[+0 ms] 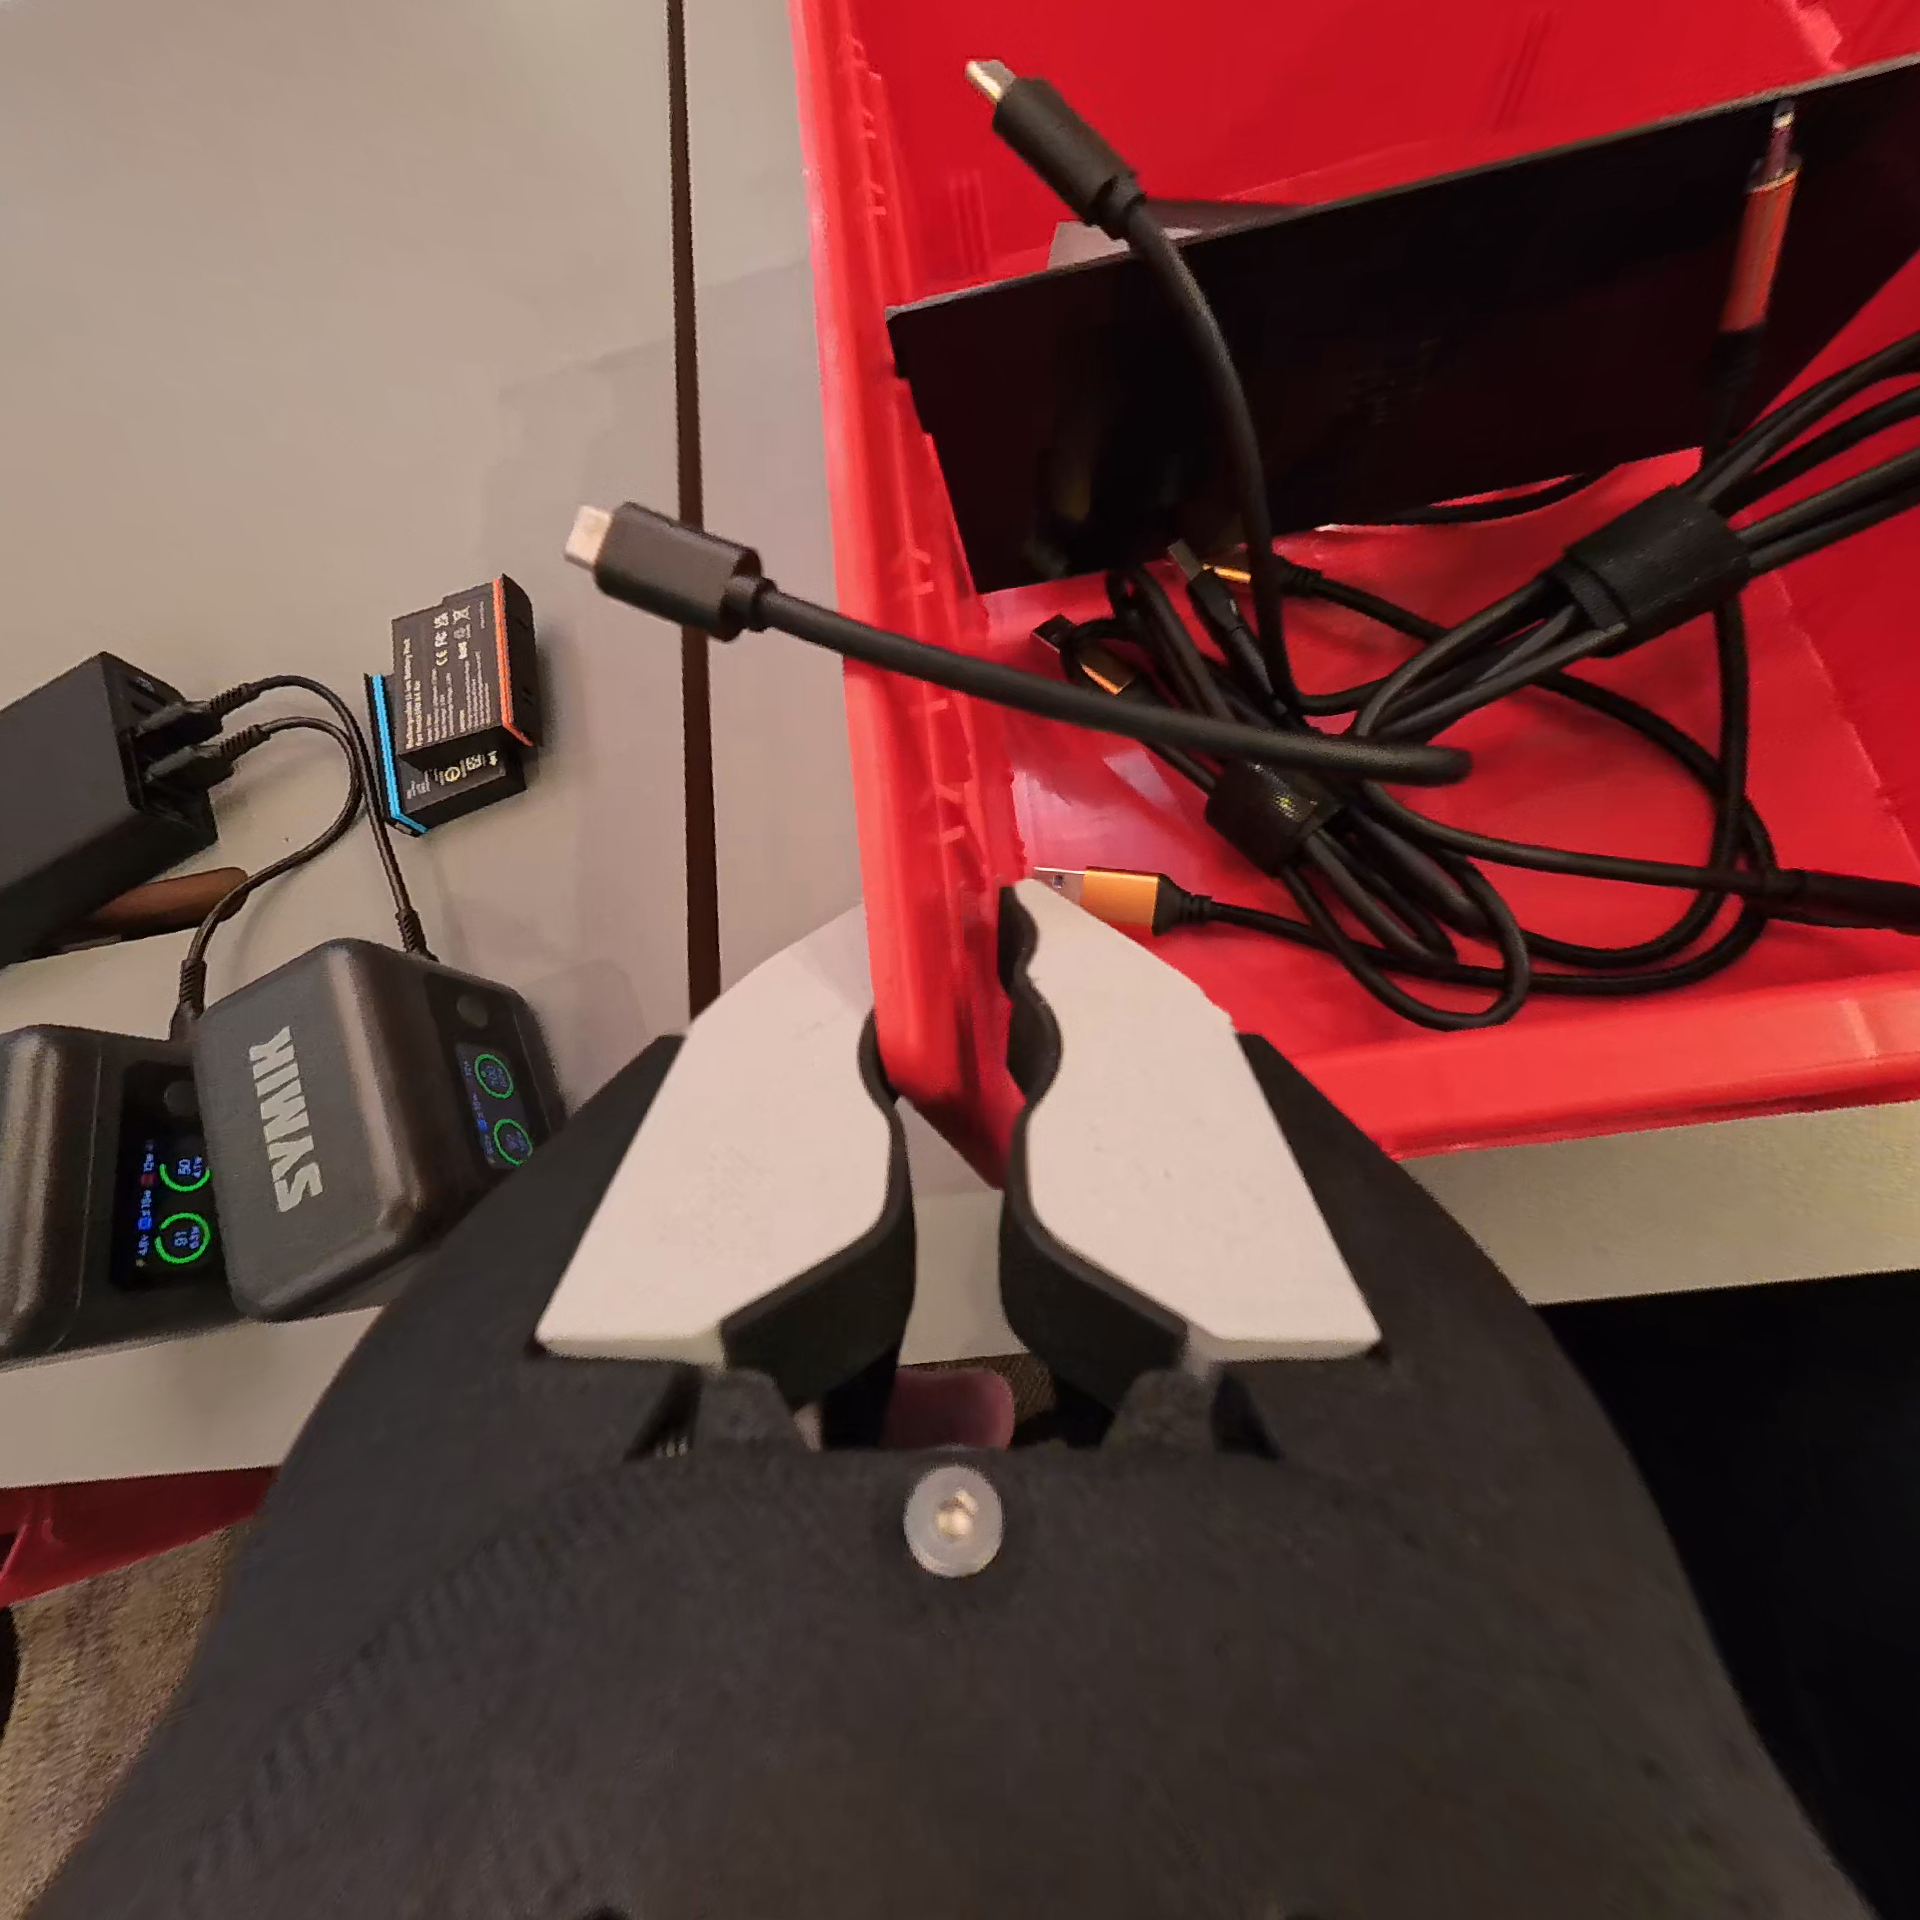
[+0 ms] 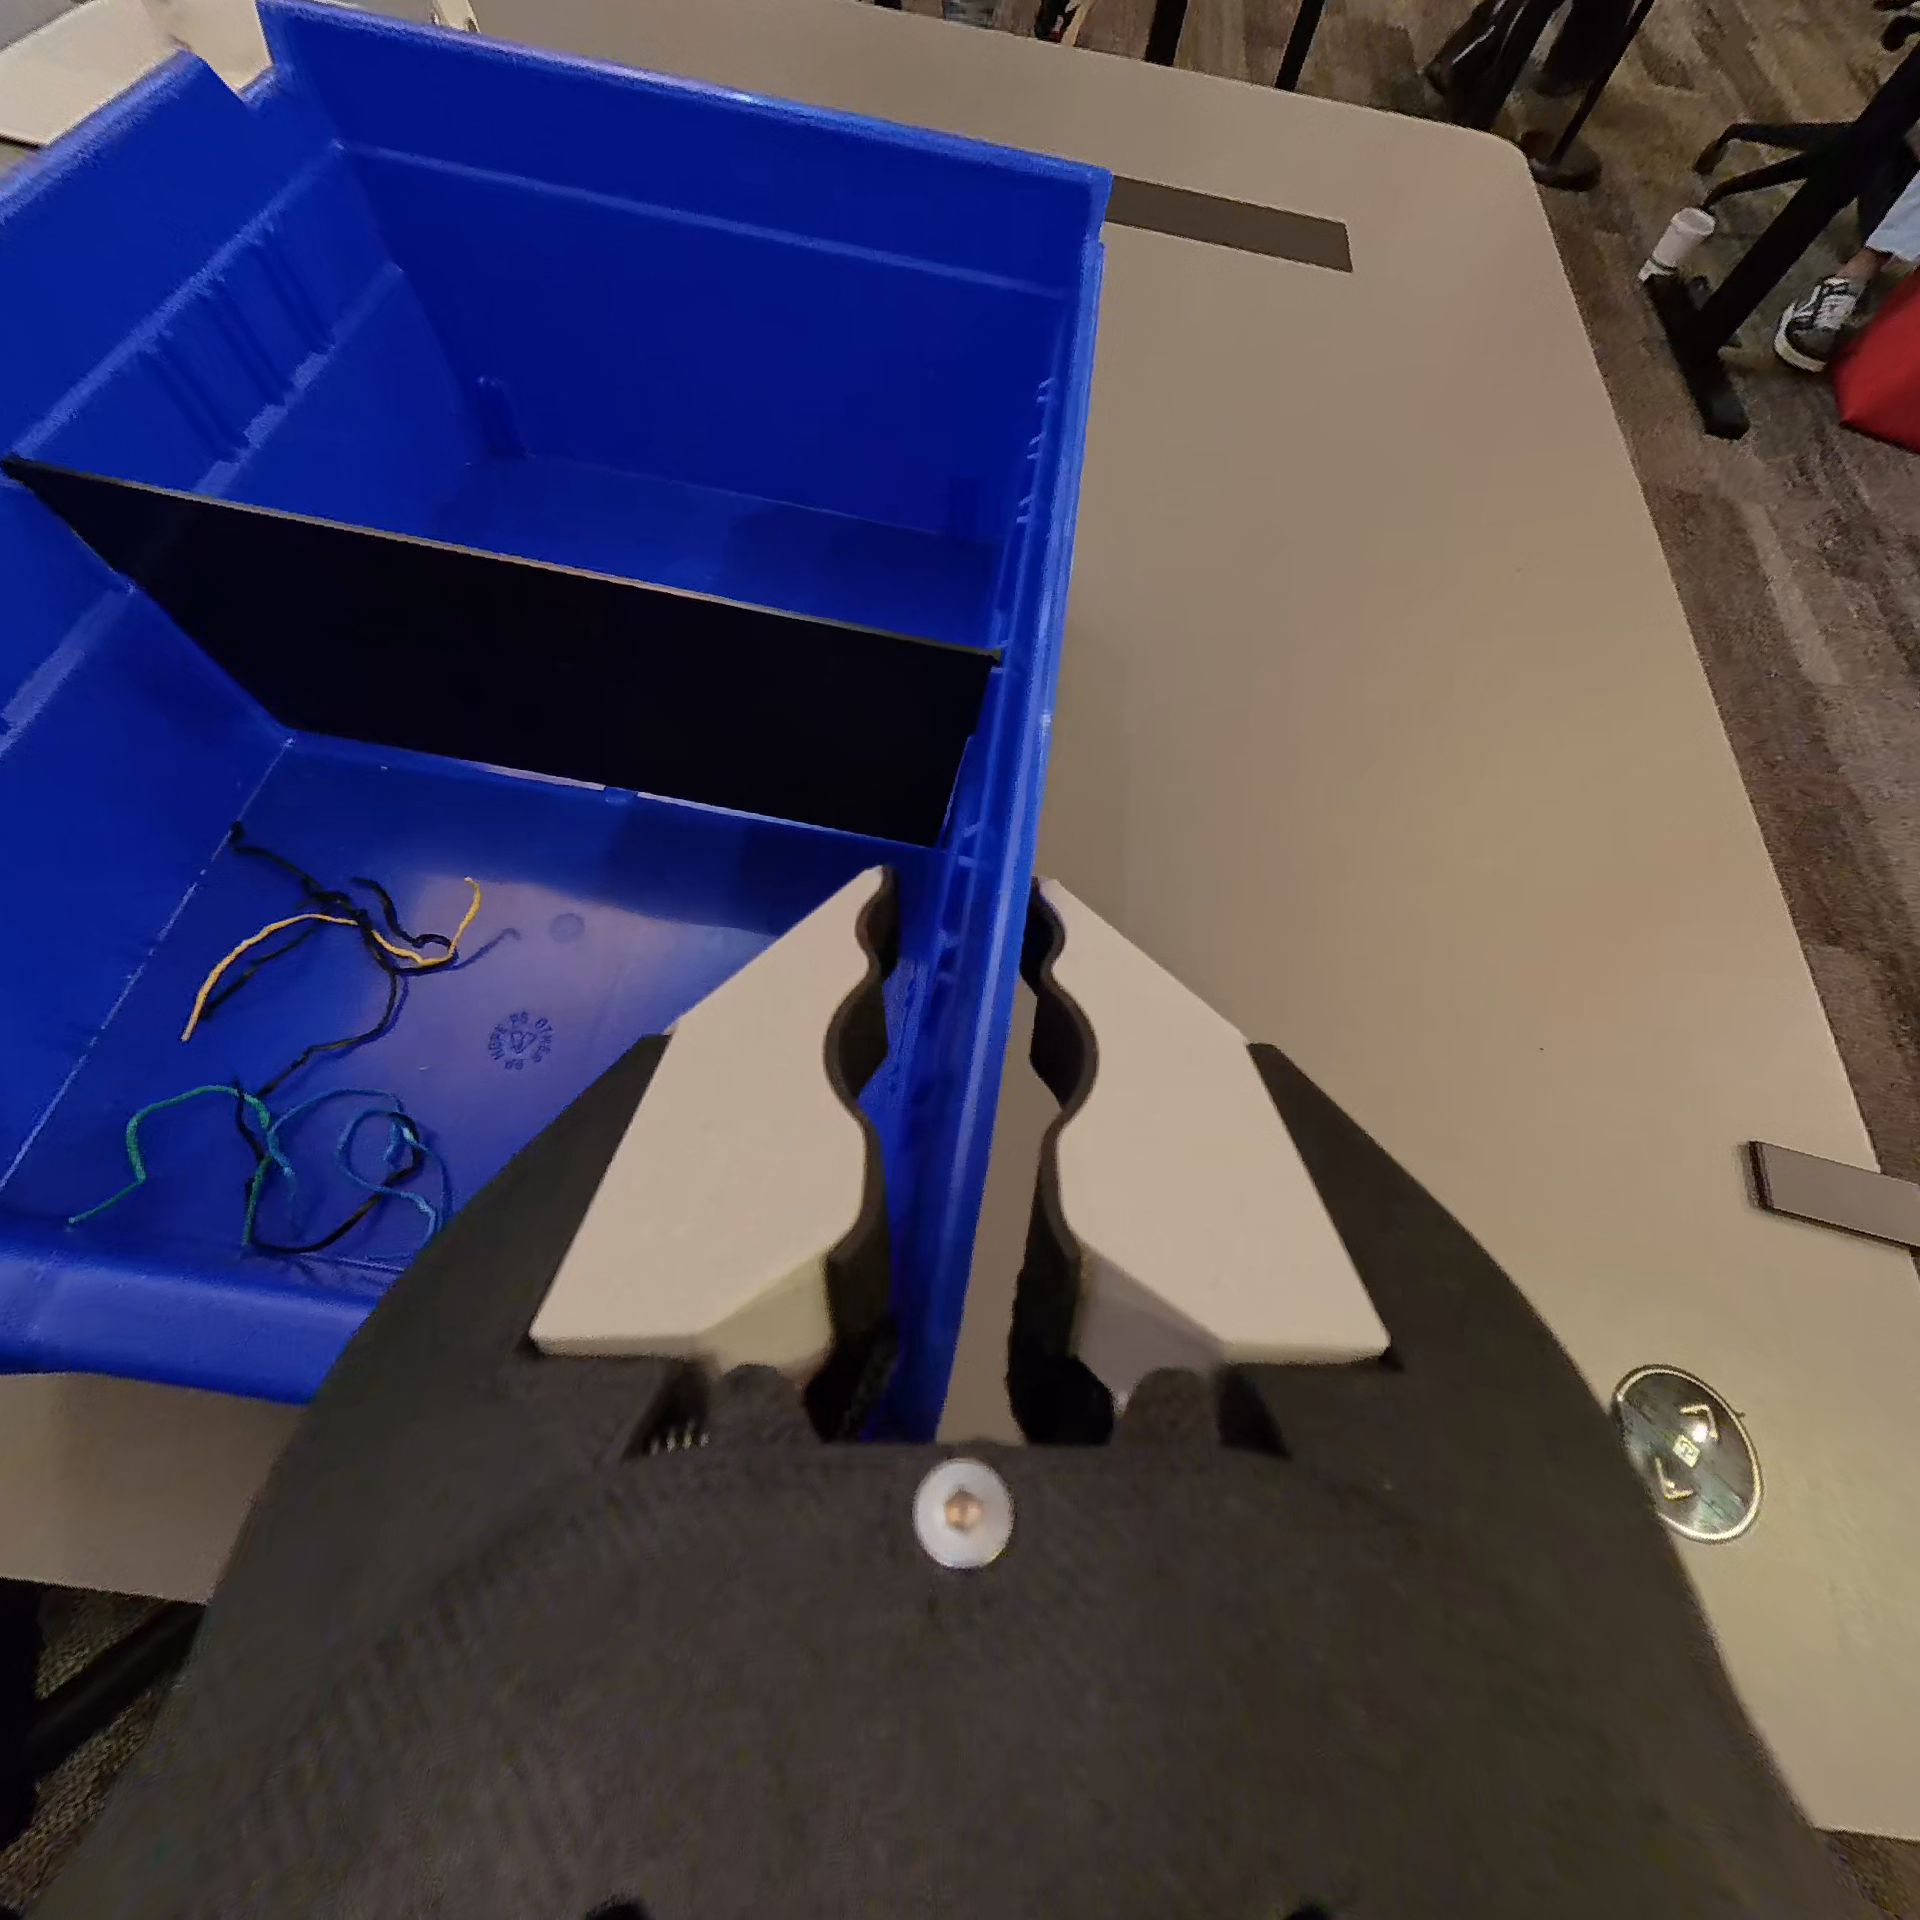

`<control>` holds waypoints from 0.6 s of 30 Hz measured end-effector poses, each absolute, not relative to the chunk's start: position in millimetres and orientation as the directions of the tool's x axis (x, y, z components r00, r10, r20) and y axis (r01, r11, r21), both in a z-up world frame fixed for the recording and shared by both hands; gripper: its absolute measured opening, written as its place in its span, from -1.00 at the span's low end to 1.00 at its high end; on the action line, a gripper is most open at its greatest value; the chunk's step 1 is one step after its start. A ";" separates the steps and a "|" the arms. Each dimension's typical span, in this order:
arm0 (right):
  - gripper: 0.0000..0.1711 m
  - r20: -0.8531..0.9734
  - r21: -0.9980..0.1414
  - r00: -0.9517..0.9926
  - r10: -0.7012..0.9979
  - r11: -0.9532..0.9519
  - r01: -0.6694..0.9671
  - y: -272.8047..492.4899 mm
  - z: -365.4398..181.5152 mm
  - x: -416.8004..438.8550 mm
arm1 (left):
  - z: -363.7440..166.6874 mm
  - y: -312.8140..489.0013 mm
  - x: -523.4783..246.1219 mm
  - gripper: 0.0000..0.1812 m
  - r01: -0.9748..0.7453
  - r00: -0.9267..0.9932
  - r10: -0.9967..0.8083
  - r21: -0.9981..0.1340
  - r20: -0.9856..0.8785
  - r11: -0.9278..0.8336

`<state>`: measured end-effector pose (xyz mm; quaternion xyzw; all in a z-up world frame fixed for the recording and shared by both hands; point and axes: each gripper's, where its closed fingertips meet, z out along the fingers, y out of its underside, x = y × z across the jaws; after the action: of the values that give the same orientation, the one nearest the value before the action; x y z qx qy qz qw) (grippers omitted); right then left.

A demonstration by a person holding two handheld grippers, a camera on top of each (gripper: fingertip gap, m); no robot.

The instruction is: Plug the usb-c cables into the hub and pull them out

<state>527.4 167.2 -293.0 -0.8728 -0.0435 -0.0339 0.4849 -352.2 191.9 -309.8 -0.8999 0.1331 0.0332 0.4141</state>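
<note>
Left wrist view
Left gripper [image 1: 940, 914]: fingers a narrow gap apart, straddling the near-left wall of the red bin [image 1: 914, 727]; whether they pinch it I cannot tell.
USB-C cable [image 1: 1039, 696]: black, its plug [image 1: 665, 566] juts out over the bin's left wall, free in the air; a second plug [image 1: 1049, 125] stands up farther back.
Cable bundle [image 1: 1507, 810]: tangled and strapped on the bin floor, with an orange-collared plug [image 1: 1112, 894] just beyond the fingertips.
Hub [image 1: 73, 790]: black block at far left on the grey table [image 1: 312, 312], two short leads already seated.
Advice: take the jutting plug by its housing, square to the port.

Right wrist view
Right gripper [image 2: 961, 904]: fingers a narrow gap apart astride the right wall of the blue bin [image 2: 997, 727]; empty, apparently.
Bin floor: loose coloured threads [image 2: 312, 1070], no cable.
Advice: free this gripper to steady the hub.
</note>
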 end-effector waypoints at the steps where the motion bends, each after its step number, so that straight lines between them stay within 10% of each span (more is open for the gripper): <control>1: -0.75 0.094 -0.845 0.995 0.043 -0.525 0.103 167.2 -292.6 527.2 | -311.0 191.6 -351.6 -0.83 -0.278 0.960 -0.218 -0.730 -0.178 -0.625; 18: -0.47 0.150 -0.861 0.989 0.009 -0.490 0.135 165.0 -266.1 528.5 | -304.4 194.6 -354.7 -0.73 -0.282 0.959 -0.202 -0.743 -0.198 -0.607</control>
<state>528.5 165.0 -266.1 -0.8608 -0.0420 -0.0627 0.5034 -354.7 194.6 -304.4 -0.8951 0.1351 0.0470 0.4223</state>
